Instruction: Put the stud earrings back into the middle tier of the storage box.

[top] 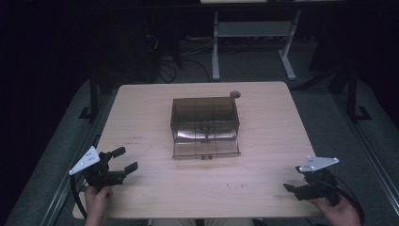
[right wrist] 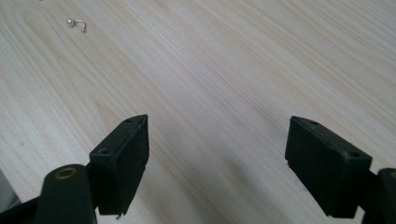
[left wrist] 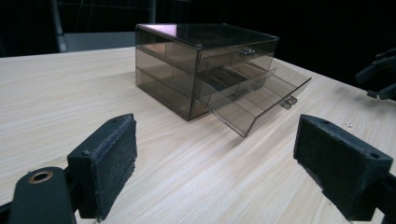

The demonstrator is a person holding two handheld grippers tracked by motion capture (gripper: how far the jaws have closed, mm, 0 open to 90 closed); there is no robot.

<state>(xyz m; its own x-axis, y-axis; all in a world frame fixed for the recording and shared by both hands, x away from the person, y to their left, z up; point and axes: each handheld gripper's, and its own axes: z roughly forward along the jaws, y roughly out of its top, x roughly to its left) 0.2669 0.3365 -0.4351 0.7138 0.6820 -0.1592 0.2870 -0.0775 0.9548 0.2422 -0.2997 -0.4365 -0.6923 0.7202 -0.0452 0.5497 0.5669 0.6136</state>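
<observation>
A: Where do we have the drawer box (top: 205, 123) against our fingers?

B: It sits mid-surface, well ahead of both grippers and between them. From our left gripper (top: 117, 160) it lies ahead and off to the right; from our right gripper (top: 295, 181) it lies ahead and to the left. Neither touches it.

A: And the fingers themselves?

B: In the left gripper view the two pads (left wrist: 109, 163) stand wide apart with bare wood between them. In the right gripper view our fingers (right wrist: 123, 161) are spread just as wide, hovering over the surface (right wrist: 224, 84), gripping nothing.

A: What do we see of the box?

B: It is smoky, see-through plastic with stacked drawers. The lowest drawer (left wrist: 254, 95) is pulled out toward us and tips down at its front; the one above is shut. Dividers split the open drawer into compartments, and we make out nothing lying in them.

A: Anything nearer our fingers?

B: A small metal piece (right wrist: 76, 23) lies on the wood ahead of the right fingers, apart from them.
</observation>
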